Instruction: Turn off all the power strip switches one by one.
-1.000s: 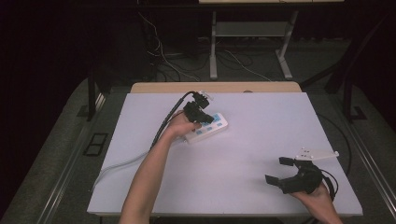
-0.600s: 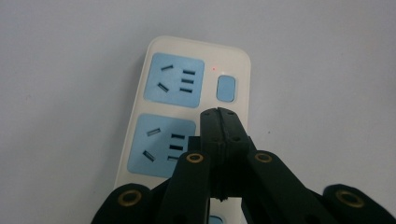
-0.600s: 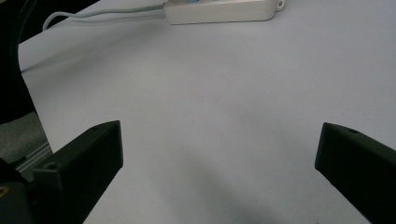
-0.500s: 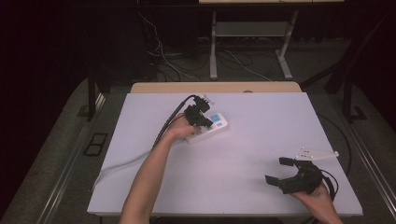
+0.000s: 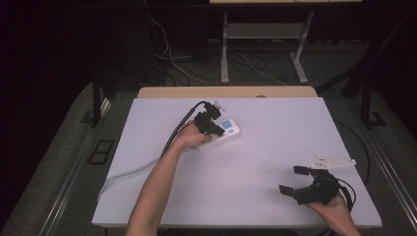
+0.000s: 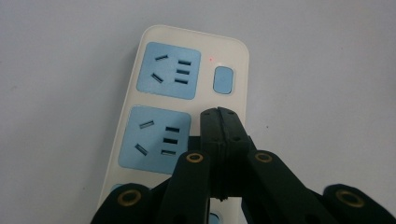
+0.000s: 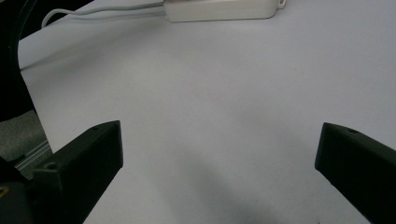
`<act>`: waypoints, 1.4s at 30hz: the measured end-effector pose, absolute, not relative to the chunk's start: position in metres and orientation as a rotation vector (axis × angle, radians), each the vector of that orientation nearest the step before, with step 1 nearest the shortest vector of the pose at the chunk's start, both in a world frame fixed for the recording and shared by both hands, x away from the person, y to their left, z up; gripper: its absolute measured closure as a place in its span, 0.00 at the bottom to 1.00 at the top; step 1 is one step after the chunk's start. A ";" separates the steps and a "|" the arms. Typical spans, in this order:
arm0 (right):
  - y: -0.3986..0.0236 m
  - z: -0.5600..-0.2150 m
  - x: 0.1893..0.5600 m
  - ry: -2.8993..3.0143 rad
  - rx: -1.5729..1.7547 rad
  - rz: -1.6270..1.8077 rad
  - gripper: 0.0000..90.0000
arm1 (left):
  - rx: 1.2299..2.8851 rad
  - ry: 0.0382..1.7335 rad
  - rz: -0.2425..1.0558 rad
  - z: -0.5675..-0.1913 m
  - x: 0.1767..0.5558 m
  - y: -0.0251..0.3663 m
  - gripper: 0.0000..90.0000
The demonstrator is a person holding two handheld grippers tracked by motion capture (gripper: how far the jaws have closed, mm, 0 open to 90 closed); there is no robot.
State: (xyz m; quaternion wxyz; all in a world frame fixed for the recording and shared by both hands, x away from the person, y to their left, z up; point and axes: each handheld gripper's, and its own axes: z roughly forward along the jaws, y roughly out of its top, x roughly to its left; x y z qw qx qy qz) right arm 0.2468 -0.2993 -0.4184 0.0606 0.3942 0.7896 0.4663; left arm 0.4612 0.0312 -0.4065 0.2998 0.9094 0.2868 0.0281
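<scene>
Left gripper (image 6: 218, 114), fingers pressed together, hovers over the power strip (image 6: 187, 102); its switch (image 6: 223, 80) lies just ahead, likely pressed next; right gripper (image 5: 294, 181) idles, fingers apart.

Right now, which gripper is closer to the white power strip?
Left. The left gripper, jaws shut, hovers right over the power strip near its blue button. The right gripper sits far off near the table's corner.
</scene>
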 end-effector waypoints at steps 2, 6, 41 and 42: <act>-0.299 -0.418 0.247 2.389 1.193 1.410 0.01 | 2.410 0.764 0.075 -0.407 0.461 0.031 0.99; -0.299 -0.418 0.247 2.391 1.191 1.409 0.01 | 2.409 0.765 0.076 -0.407 0.461 0.031 0.99; -0.299 -0.418 0.246 2.394 1.184 1.402 0.01 | 2.356 0.801 0.055 -0.411 0.459 0.037 1.00; -0.299 -0.418 0.246 2.393 1.184 1.404 0.01 | 2.354 0.804 0.056 -0.411 0.459 0.037 0.99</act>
